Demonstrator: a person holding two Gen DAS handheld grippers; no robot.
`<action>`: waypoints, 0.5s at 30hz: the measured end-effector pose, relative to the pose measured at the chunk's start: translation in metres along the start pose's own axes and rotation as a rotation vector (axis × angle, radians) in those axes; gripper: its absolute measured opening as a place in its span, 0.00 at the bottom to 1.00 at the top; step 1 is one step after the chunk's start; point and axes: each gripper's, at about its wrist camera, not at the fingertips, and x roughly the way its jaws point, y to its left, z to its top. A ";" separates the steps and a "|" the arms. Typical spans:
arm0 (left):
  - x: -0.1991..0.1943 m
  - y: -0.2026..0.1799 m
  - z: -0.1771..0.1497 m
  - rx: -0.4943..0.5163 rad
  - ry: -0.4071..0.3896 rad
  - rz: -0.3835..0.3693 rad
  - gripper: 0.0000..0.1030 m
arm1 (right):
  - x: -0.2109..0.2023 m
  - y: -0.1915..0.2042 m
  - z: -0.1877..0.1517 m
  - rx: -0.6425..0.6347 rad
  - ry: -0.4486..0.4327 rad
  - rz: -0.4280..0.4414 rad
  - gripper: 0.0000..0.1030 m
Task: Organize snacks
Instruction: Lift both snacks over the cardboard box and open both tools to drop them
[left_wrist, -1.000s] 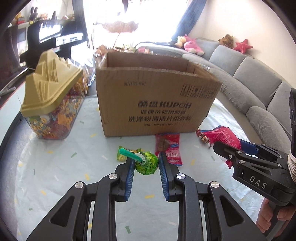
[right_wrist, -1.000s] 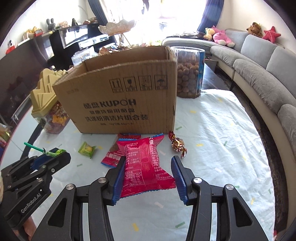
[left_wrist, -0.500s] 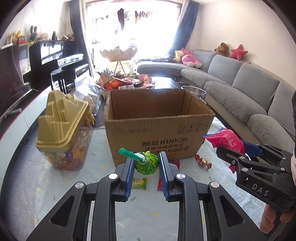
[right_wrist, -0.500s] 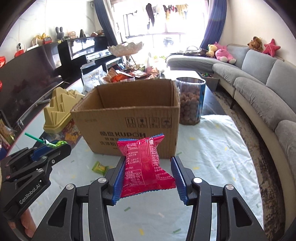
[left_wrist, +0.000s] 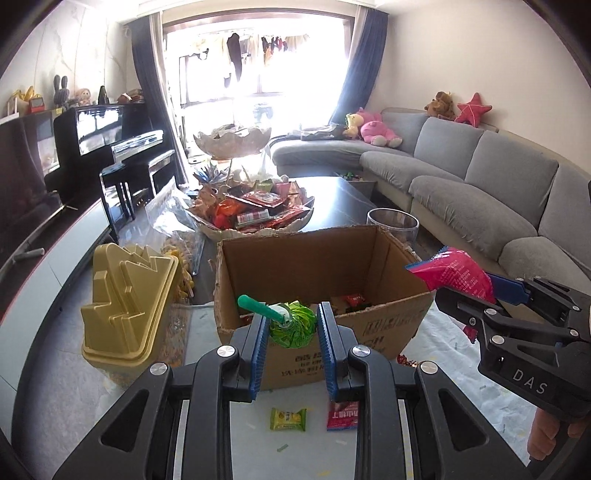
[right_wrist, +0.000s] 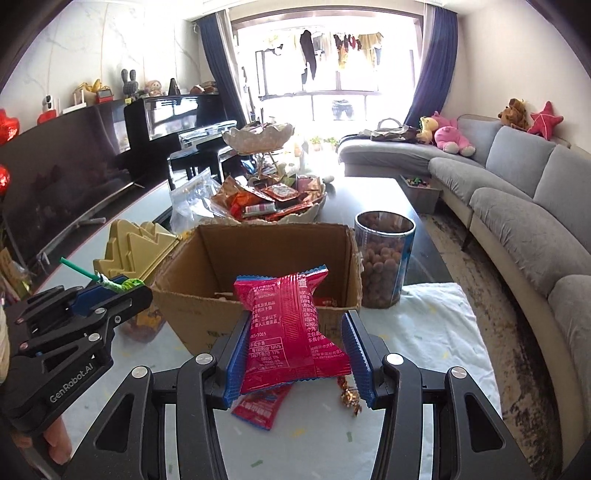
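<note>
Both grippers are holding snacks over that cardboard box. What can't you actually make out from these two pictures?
- Cardboard box contents: both views show only a few red wrappers; its front wall and the held snacks hide the rest.
- Red packet print: right wrist view, too small to read.
- Lollipop candy: left wrist view, green wrapper covers it.
- Flat red packet on the table: right wrist view, mostly under the right gripper.

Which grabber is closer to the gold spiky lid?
Left. The left gripper, holding the green lollipop, is beside the gold lid; the right gripper is past the cardboard box.

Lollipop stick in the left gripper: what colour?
Green, on the lollipop in the left gripper; clearest in the left wrist view.
</note>
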 end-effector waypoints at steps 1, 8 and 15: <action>0.002 0.001 0.004 0.000 -0.001 -0.002 0.26 | 0.003 0.001 0.005 -0.006 0.001 0.001 0.48; 0.024 0.006 0.032 -0.001 0.010 0.002 0.26 | 0.030 0.000 0.036 -0.025 0.028 0.038 0.48; 0.057 0.010 0.047 -0.016 0.072 -0.009 0.26 | 0.060 -0.003 0.055 -0.039 0.079 0.035 0.48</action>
